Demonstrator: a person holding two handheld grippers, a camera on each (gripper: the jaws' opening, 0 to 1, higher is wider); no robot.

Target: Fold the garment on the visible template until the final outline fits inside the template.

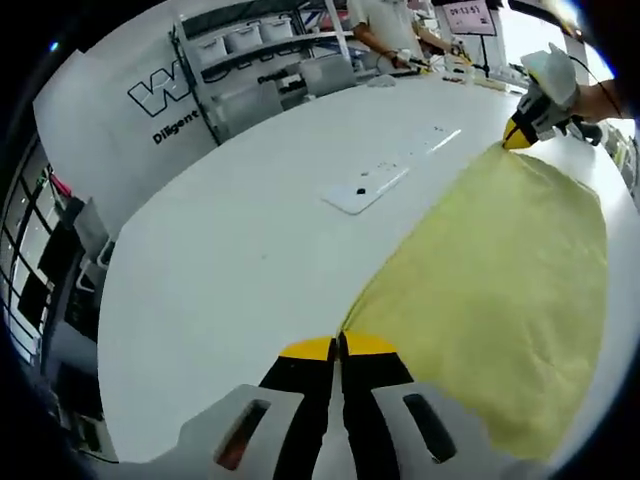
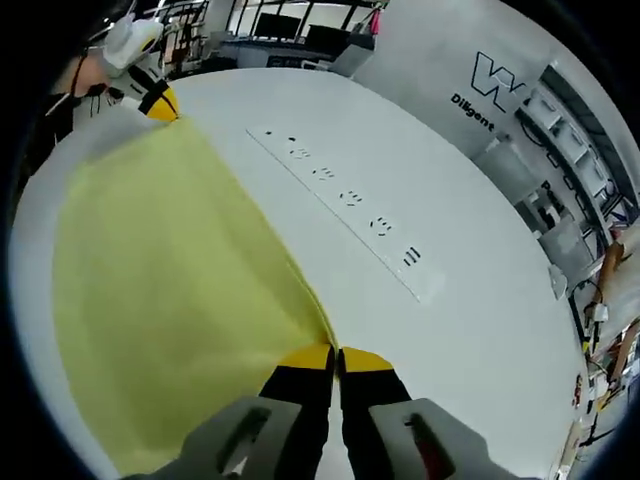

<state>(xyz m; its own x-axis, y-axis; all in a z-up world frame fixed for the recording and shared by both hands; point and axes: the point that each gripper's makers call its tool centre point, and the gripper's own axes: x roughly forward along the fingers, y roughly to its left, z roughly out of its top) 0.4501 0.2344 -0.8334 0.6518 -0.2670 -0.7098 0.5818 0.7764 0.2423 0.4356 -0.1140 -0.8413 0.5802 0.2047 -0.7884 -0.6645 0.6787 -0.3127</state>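
Yellow garment (image 1: 500, 300), flat, edge taut

White table (image 1: 230, 250); lettered white wall (image 2: 500, 60); shelving with bins (image 1: 250, 45) behind.

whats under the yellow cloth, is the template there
Around the yellow cloth, bare white table shows. A white strip with markings lies beside it, uncovered. Anything beneath the cloth is hidden. The left tool and right tool each pinch a corner.
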